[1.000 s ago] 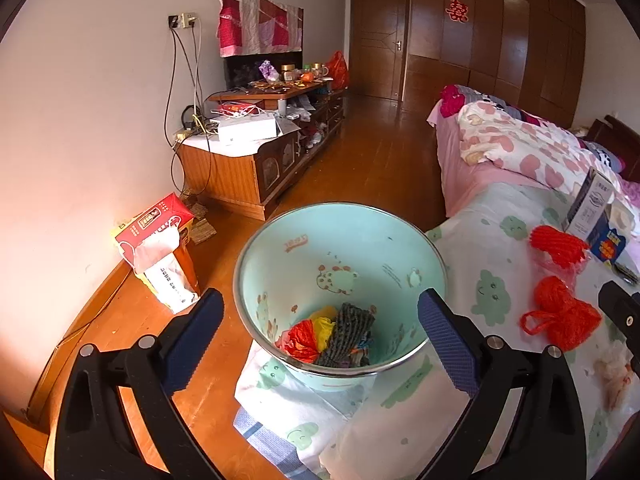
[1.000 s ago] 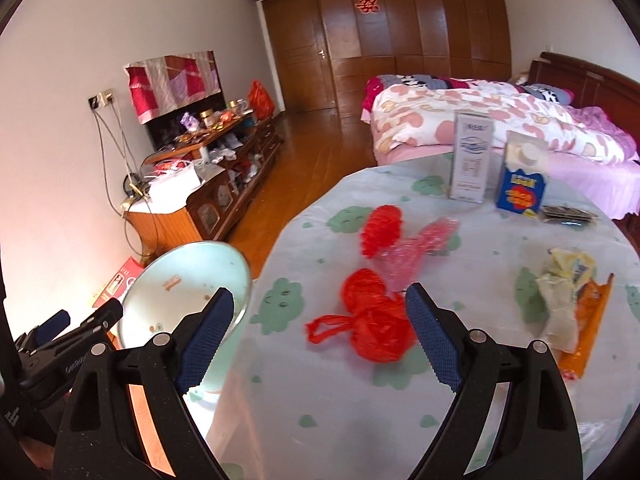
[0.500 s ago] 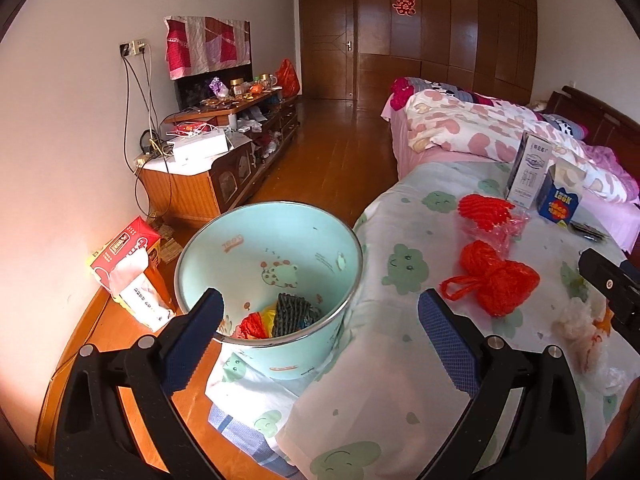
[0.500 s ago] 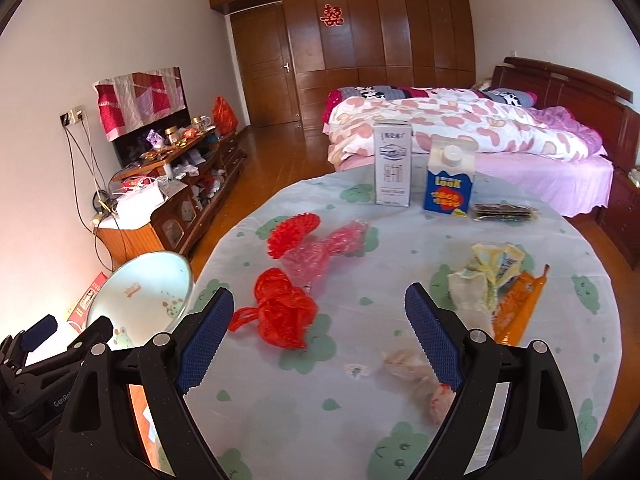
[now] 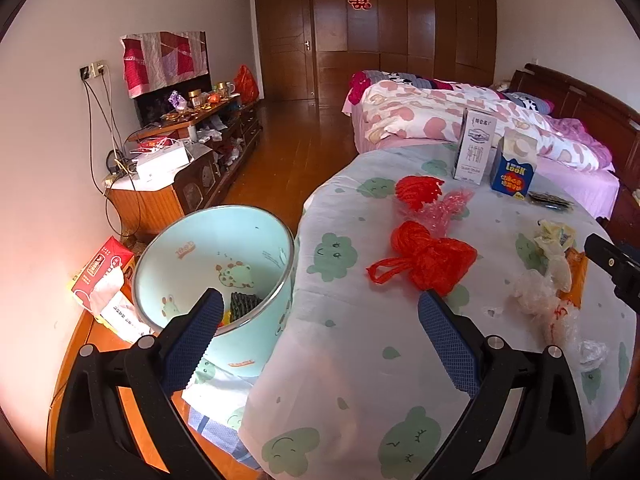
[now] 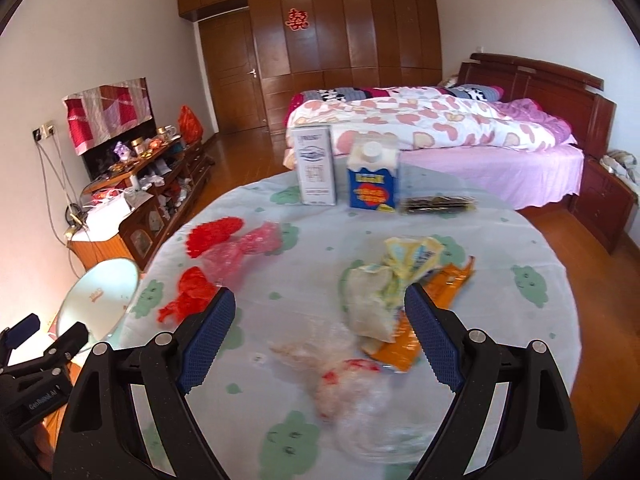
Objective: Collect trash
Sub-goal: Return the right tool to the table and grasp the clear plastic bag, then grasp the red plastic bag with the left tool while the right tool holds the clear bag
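Note:
A mint-green bin (image 5: 224, 240) with trash in it stands beside the round table (image 5: 360, 344), also at the left edge of the right wrist view (image 6: 102, 292). On the table lie a red plastic bag (image 5: 428, 258) (image 6: 192, 290), red and pink mesh wrappers (image 5: 424, 196) (image 6: 228, 240), crumpled clear plastic (image 6: 344, 376) (image 5: 548, 312), a yellow-white wrapper (image 6: 384, 284) and an orange packet (image 6: 424, 320). My left gripper (image 5: 320, 336) is open and empty over the table's near edge, between bin and red bag. My right gripper (image 6: 320, 336) is open and empty, above the clear plastic.
A white carton (image 6: 314, 168), a blue carton (image 6: 372, 180) and a dark packet (image 6: 438, 204) stand at the table's far side. A bed (image 6: 440, 128) lies beyond. A cluttered low cabinet (image 5: 188, 160) lines the left wall. A red tissue box (image 5: 104, 272) lies on the floor.
Both grippers have swung to the right, from the bin toward the table's middle. The right gripper now faces the clear plastic and wrappers. Both stayed open and empty.

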Motion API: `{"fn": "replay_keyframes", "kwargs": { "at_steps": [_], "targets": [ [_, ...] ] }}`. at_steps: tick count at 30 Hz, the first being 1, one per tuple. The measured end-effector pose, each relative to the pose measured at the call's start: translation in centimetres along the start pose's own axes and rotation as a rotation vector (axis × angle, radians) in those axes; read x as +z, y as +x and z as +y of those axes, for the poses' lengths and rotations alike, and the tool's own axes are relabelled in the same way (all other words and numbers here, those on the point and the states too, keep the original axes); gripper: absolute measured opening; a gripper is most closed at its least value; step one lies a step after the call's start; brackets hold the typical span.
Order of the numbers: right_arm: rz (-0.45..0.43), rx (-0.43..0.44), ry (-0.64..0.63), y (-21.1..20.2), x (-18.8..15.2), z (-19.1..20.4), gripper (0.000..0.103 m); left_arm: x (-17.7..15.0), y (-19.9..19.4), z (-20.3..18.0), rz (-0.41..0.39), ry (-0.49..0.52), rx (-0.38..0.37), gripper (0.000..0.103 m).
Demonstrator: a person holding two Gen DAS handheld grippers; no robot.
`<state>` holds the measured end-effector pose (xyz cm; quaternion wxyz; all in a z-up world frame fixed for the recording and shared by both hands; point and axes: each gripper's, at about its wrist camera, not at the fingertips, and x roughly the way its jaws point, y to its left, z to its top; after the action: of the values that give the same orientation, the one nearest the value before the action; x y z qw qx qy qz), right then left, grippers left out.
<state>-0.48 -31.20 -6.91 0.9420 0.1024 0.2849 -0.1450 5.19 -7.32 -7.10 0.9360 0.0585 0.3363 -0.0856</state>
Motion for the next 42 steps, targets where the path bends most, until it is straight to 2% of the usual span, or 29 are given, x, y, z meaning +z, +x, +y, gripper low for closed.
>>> {"fn": "replay_keyframes", "kwargs": {
  "at_steps": [6, 8, 11, 14, 19, 24, 25, 27, 28, 29, 34, 38, 42],
  "targets": [
    [0.024, -0.077, 0.050, -0.1, -0.9, -5.4, 0.084, -0.8, 0.3, -2.3, 0.015, 0.047, -0.052, 0.095],
    [0.040, -0.098, 0.080, 0.1, -1.1, -7.1, 0.078, -1.2, 0.5, -3.1, 0.025, 0.067, -0.070, 0.095],
    [0.074, -0.031, 0.120, 0.3, -1.3, -8.1, 0.069, -1.8, 0.8, -4.2, 0.044, 0.093, -0.093, 0.094],
    [0.097, -0.002, 0.074, 0.6, -1.8, -7.4, 0.069, -2.1, 0.9, -4.7, 0.050, 0.113, -0.101, 0.094],
    [0.212, 0.090, 0.048, 2.6, -4.0, -5.2, 0.069, -2.4, 1.3, -4.1, 0.067, 0.097, -0.099, 0.094],
    [0.266, 0.119, 0.019, 3.8, -5.2, -2.6, 0.069, -2.6, 2.1, -3.5, 0.092, 0.079, -0.089, 0.094],
    [0.271, 0.128, 0.003, 3.8, -5.4, -2.1, 0.067, -2.6, 2.1, -3.4, 0.095, 0.075, -0.088, 0.094],
    [0.279, 0.152, -0.011, 3.9, -5.7, -1.7, 0.046, -2.5, 2.2, -3.2, 0.094, 0.066, -0.085, 0.093],
    [0.276, 0.165, -0.015, 3.8, -5.7, -1.6, 0.037, -2.5, 2.2, -3.1, 0.091, 0.063, -0.083, 0.093],
    [0.263, 0.177, -0.020, 3.6, -5.6, -1.5, 0.033, -2.4, 2.2, -3.0, 0.088, 0.059, -0.084, 0.091],
    [0.169, 0.233, -0.025, 2.3, -4.0, -0.9, 0.032, -1.6, 2.6, -2.7, 0.069, 0.023, -0.111, 0.086],
    [0.066, 0.158, -0.037, 1.7, -1.6, -1.2, 0.032, -0.4, 3.1, -3.5, 0.034, 0.030, -0.117, 0.086],
    [0.026, 0.094, -0.014, 1.9, -0.6, -2.2, 0.032, 0.9, 4.5, -5.3, 0.018, 0.038, -0.117, 0.086]
  ]
}}
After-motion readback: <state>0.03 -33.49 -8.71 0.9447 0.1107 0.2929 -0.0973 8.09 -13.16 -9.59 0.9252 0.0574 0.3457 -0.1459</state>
